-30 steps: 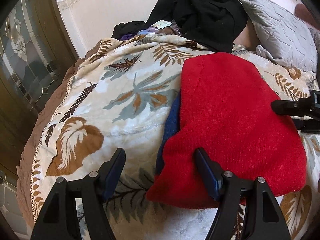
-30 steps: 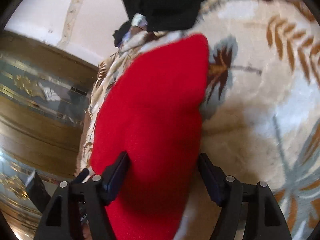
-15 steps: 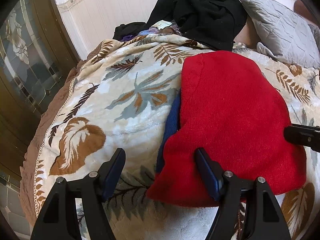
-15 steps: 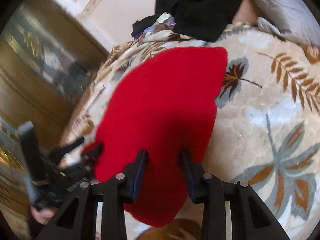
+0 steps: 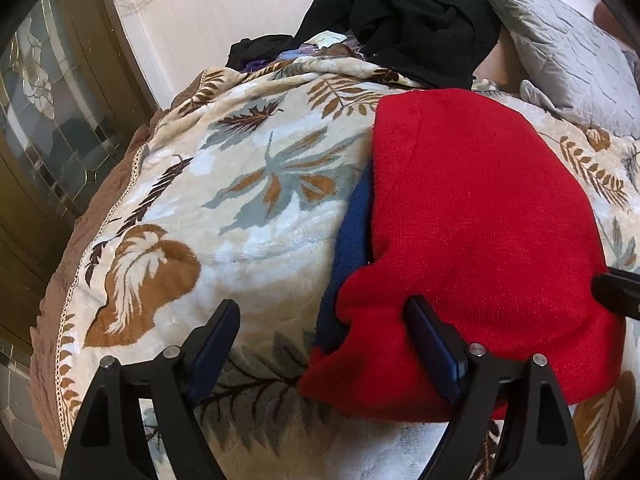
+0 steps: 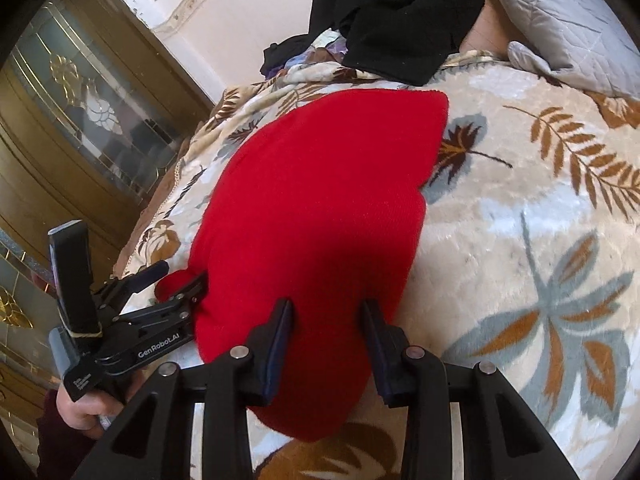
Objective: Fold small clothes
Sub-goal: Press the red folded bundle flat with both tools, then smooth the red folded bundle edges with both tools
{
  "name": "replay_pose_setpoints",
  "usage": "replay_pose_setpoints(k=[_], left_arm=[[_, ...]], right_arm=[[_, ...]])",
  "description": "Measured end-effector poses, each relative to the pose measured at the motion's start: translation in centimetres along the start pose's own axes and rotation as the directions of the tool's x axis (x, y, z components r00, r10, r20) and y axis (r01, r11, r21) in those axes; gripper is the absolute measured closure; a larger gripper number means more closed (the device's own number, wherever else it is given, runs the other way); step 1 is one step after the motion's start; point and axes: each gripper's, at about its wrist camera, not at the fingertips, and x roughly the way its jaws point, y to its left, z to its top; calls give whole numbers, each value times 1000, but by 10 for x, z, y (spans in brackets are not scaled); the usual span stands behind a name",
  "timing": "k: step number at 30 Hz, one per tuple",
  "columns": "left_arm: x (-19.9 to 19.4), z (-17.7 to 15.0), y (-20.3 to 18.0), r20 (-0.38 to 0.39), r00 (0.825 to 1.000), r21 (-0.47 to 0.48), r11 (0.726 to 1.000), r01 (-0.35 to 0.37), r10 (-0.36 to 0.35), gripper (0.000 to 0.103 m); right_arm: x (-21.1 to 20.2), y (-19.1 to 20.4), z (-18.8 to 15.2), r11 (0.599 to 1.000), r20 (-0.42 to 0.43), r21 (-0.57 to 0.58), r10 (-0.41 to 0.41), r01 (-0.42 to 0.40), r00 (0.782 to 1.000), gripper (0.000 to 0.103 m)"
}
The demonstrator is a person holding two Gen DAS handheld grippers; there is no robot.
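the left gripper (image 5: 320, 336), jaws opening, straddles the near corner of a red knit garment (image 5: 472, 216) on a leaf-print bed blanket (image 5: 248, 184); the right gripper (image 6: 326, 340), jaws narrow, straddles its near edge; black clothes (image 5: 412, 12) beyond.

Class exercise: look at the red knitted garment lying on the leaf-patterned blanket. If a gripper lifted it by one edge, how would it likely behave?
The red knitted garment would probably sag and drape, since it lies limp, moulded to the leaf-patterned blanket. Its fuzzy knit likely grips rather than slips. The blue layer beneath may slide out of line.
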Motion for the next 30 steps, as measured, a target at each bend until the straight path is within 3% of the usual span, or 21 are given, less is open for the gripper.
replay_pose_setpoints(k=[4, 9, 11, 14, 15, 18, 26, 30], left_arm=[[-15, 4, 9, -22, 999, -37, 999, 31, -32, 17], [-49, 1, 33, 81, 997, -93, 996, -1, 9, 17], [-45, 1, 40, 73, 997, -118, 993, -3, 12, 18], [-17, -3, 24, -22, 1000, -39, 999, -12, 11, 17], [-7, -5, 13, -42, 998, 15, 999, -43, 43, 17], [-9, -3, -2, 4, 995, 83, 992, -99, 99, 19], [-14, -5, 0, 12, 994, 81, 991, -109, 109, 19], [-13, -6, -1, 12, 994, 89, 990, -108, 107, 19]], right_arm=[[-12, -5, -1, 998, 5, 53, 44, -44, 999, 64], [-32, 13, -1, 993, 44, 6, 118, -118, 992, 64], [-26, 23, -5, 995, 12, -26, 93, -92, 996, 63], [-6, 23, -12, 998, -12, -54, 24, -24, 1000, 62], [-5, 23, -12, 998, -9, -62, 17, -17, 1000, 63], [-7, 24, -10, 997, -23, -71, 4, -6, 1000, 63], [-40, 27, -4, 996, 28, -78, 42, -40, 999, 64], [-3, 11, -12, 999, -100, -37, -1, -2, 995, 62]])
